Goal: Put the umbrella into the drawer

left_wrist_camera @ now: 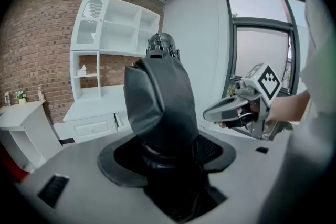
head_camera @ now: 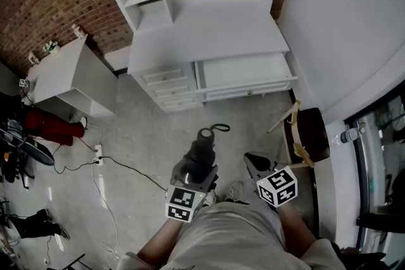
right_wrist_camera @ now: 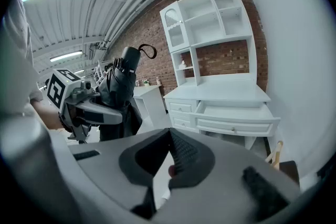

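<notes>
The left gripper (head_camera: 193, 169) is clamped on the folded black umbrella (head_camera: 204, 145). Its 2 jaws stand wide around the bundled fabric, which fills the space between them. The umbrella sticks out past the jaw tips, its strap loop (head_camera: 219, 128) at the far end, aimed toward the drawer. The right gripper (right_wrist_camera: 169, 134) hangs just beside it on the right, jaws closed tip to tip with nothing between them. The 2 grippers are near each other but apart.

The drawer (head_camera: 243, 71) is pulled out of the white desk unit (head_camera: 209, 28), well apart from the umbrella, its front edge facing the person. To its left, 3 small drawers (head_camera: 168, 88) sit closed.

Bare concrete floor (head_camera: 152, 129) lies between the grippers and the drawer front. On the right, a dark seat with wooden parts (head_camera: 310, 133) stands near the right gripper, against the white wall (head_camera: 342, 22), which reaches the drawer's right corner. On the left, cables (head_camera: 101, 161) trail over the floor, and a small white side table (head_camera: 69, 76) stands well apart from the umbrella.
</notes>
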### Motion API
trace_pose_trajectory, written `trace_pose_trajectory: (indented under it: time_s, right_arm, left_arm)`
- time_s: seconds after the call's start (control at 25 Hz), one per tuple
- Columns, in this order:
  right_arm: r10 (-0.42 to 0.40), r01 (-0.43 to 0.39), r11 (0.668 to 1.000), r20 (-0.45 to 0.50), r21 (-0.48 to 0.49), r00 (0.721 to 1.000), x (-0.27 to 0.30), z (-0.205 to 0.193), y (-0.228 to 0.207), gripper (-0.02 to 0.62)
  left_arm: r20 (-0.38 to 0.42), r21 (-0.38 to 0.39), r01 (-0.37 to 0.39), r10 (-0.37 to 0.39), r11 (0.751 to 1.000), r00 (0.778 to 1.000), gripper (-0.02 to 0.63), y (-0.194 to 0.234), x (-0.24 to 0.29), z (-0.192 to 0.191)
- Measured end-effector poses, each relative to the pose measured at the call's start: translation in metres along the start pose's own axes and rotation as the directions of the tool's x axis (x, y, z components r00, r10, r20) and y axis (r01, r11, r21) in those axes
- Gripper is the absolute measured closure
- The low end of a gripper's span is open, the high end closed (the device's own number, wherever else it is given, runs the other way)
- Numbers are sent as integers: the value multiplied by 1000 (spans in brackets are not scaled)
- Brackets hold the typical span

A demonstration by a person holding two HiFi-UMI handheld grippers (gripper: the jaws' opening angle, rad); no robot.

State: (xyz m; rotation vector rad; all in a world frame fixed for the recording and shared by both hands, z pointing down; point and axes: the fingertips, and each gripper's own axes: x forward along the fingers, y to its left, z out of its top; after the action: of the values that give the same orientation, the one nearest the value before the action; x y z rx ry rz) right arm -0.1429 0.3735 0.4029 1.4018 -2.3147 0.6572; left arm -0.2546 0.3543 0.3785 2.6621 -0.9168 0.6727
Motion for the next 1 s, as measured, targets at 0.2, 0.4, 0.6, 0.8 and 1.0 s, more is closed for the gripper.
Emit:
trace_pose_trajectory:
  time_s: [0.2, 0.4, 0.6, 0.8, 1.0]
  right_arm:
    - [0, 0, 1000, 1, -23, 1000, 3, 6, 4, 568]
    - [2, -2, 1000, 0, -28, 1000, 7, 12, 2, 568]
    - [8, -9, 999, -3, -31, 1000, 10, 11, 1, 568]
    - [24, -24, 1000, 0, -20, 1000, 7, 7, -2, 568]
    - [30, -30, 999, 3, 19, 1000, 3, 6, -6, 568]
  left_arm:
    - [6, 14, 0, 0, 1000, 1000, 324, 3, -2, 5]
    - [6, 21, -2, 2, 1000, 1000, 324, 10, 0, 10]
    - [9, 23, -8, 8, 1000, 1000, 324, 12, 2, 14]
    - [17, 21, -16, 16, 1000, 1000, 324, 8, 4, 16]
    - [18, 12, -19, 18, 1000, 1000, 324, 5, 5, 17]
